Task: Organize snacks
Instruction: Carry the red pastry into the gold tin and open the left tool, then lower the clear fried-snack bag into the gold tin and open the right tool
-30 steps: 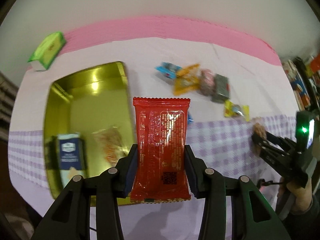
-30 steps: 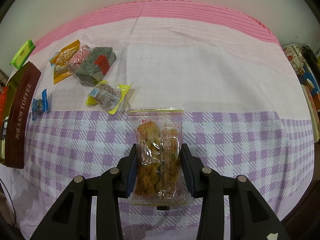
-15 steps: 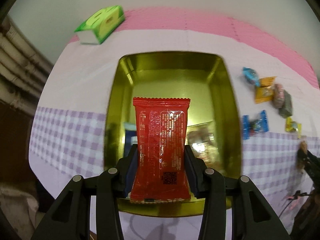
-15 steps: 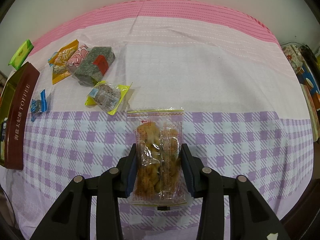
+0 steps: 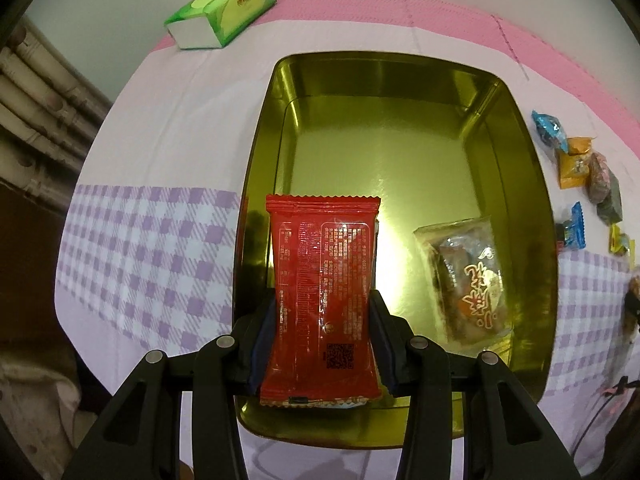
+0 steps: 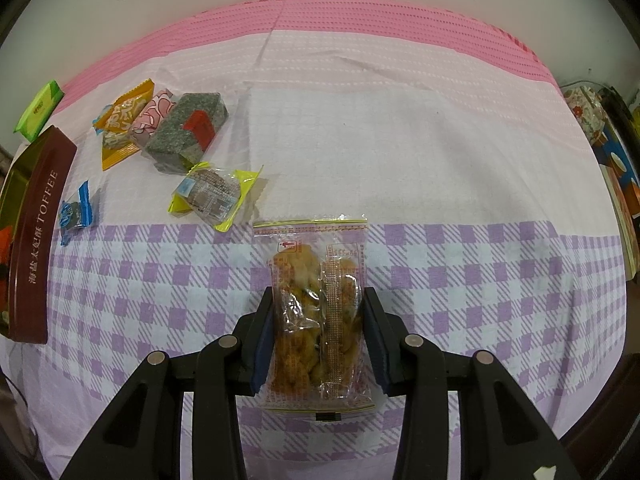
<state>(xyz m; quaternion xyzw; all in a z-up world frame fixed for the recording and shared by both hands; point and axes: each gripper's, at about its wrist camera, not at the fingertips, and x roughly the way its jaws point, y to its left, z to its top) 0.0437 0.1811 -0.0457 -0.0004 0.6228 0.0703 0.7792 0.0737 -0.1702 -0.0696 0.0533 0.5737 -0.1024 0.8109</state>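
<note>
The left tongs (image 5: 323,330) are clamped on a red pack (image 5: 322,292). The pack hangs over the near left part of a gold tin (image 5: 532,184). A clear pack with orange print (image 5: 466,276) lies inside the tin, near the right wall. The tin sits on a desk with a pink and purple check cloth (image 5: 148,248). A green tissue pack (image 5: 222,10) lies far off on the left, behind the tin.

The right tongs (image 6: 319,338) are clamped on a clear bag of brown snacks (image 6: 316,316), above the purple checks. More snacks lie on the cloth to the far left. There is an orange pack (image 6: 122,128), a pink one (image 6: 154,118) touching it, and a grey block (image 6: 186,132) beside that. A yellow-edged pack (image 6: 214,196) lies a bit nearer. A small blue candy (image 6: 76,212) lies just beside the tin's brown wall.
</note>
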